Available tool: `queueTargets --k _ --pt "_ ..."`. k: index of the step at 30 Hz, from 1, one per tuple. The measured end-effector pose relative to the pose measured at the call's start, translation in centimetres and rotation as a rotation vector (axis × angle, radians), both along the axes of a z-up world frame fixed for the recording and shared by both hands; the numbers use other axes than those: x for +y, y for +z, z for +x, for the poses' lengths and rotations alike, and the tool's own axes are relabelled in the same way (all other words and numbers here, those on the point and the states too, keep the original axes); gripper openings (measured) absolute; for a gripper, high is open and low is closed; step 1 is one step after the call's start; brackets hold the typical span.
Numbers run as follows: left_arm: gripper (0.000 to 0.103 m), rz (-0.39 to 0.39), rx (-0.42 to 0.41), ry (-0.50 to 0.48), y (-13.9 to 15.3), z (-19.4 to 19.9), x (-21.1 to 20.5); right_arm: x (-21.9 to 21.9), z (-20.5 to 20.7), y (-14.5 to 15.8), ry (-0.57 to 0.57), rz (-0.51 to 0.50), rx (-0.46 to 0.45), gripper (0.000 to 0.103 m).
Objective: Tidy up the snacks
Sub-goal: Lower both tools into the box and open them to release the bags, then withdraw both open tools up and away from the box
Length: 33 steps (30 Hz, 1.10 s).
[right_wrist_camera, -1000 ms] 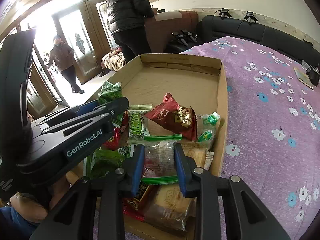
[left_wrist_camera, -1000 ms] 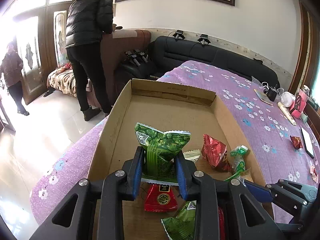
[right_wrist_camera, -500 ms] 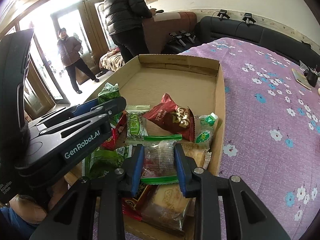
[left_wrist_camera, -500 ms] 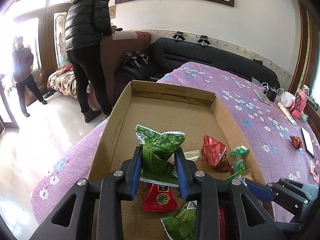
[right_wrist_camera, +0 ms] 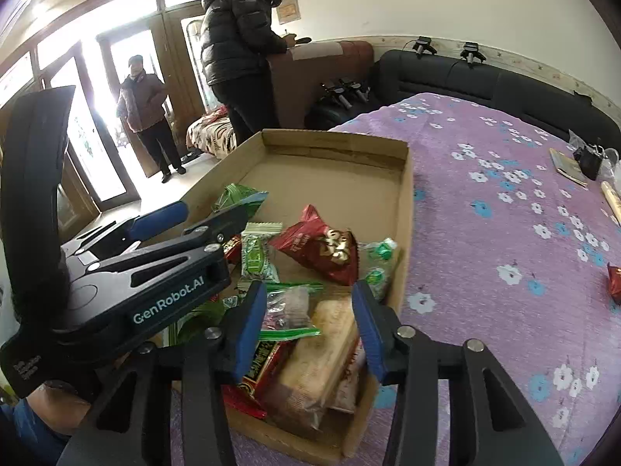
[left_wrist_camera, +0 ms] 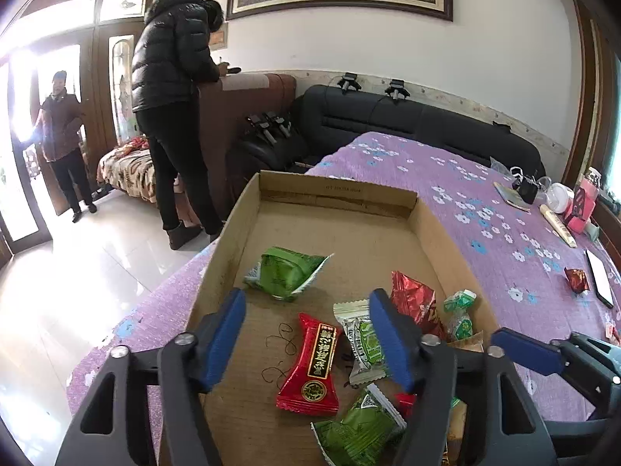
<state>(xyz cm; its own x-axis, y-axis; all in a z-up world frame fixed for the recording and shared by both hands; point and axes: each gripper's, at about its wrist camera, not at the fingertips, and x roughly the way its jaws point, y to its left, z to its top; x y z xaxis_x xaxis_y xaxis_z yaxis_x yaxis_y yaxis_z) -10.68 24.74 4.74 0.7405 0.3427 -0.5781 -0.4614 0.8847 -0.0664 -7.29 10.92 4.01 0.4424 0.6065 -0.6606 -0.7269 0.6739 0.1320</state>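
A shallow cardboard box [left_wrist_camera: 248, 217] [right_wrist_camera: 405, 178] lies on the purple flowered cloth. My left gripper [left_wrist_camera: 306, 338] is open and empty above the box's near half; it also shows in the right wrist view [right_wrist_camera: 202, 221]. A green snack packet [left_wrist_camera: 285, 272] [right_wrist_camera: 236, 196] lies loose on the box floor ahead of it. A red packet [left_wrist_camera: 314, 365], a white-green packet [left_wrist_camera: 363, 339] and a dark red bag [left_wrist_camera: 415, 299] [right_wrist_camera: 322, 246] lie nearby. My right gripper [right_wrist_camera: 310, 326] is open over a clear packet with green edges [right_wrist_camera: 287, 310] that rests on a biscuit pack [right_wrist_camera: 322, 349].
A loose red snack [left_wrist_camera: 576, 279] [right_wrist_camera: 615, 281] and a phone [left_wrist_camera: 599, 277] lie on the cloth at the right. Small items crowd the far right edge [left_wrist_camera: 559, 202]. A black sofa [left_wrist_camera: 407, 124] stands behind. Two people [left_wrist_camera: 170, 108] [left_wrist_camera: 64, 136] stand on the tiled floor at left.
My left gripper has opened and the green packet has dropped onto the box floor further in. My right gripper has opened and let go of the clear green-edged packet.
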Motion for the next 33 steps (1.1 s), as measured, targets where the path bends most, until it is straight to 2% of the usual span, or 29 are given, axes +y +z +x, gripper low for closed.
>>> queueTargets --k 10,24,27,33 --pt "0.083 0.039 0.003 0.024 0.1 -0.1 -0.5 -3.3 -0.5 2.0 -0.042 0.06 -0.041 0.057" --pt "0.1 0.04 0.011 0.039 0.5 -0.7 -1.1 -7.4 -0.7 1.5 -0.112 0.066 -0.07 0.072" --pt "0.102 0.084 0.011 0.027 0.9 -1.0 -2.5 -8.9 -1.0 1.4 -0.149 0.049 -0.097 0.077" --pt "0.102 0.162 0.019 -0.029 1.4 -1.2 -6.6 -12.0 -1.1 1.3 -0.246 0.04 -0.143 0.078"
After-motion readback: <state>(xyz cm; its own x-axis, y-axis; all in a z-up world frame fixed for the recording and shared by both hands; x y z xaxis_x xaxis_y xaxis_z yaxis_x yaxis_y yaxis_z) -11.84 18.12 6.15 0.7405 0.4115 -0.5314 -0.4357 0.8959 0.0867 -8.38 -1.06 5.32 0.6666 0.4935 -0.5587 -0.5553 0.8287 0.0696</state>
